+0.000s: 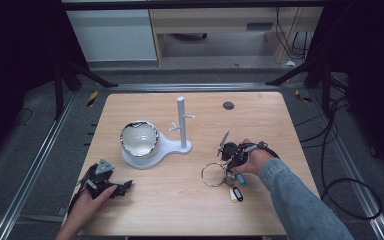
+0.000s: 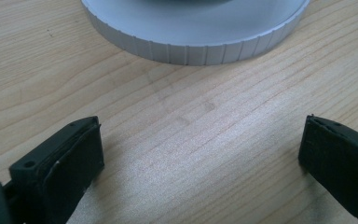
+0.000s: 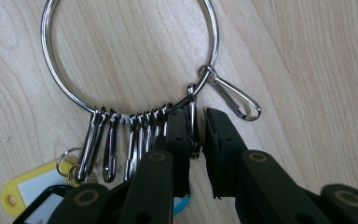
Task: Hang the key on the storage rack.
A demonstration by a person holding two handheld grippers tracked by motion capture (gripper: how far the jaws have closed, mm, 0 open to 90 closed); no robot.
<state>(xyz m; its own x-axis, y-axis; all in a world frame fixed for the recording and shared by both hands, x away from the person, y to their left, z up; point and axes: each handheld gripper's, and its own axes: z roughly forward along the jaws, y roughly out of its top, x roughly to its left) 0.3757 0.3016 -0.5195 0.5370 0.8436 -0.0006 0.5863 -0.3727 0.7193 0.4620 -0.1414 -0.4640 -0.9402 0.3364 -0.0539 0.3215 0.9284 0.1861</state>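
Pale wood grain covers the tabletop [image 1: 180, 200] before us, with dark floor and cables around it. Left of centre we see a white stand [image 1: 182, 124] whose round base [image 2: 193, 44] carries a shiny bowl [image 1: 139, 138]. Our left tool [image 2: 200, 154] lies at the near left, just short of that base, its jaws spread wide with bare wood between them. At the near right our right tool [image 3: 196, 135] is clenched on one of the clips [image 3: 193, 119] hanging from a large key ring [image 3: 130, 51] that lies flat on the tabletop. Yellow [image 3: 28, 184], black [image 3: 42, 205] and blue [image 1: 241, 180] tags trail from the other clips toward us.
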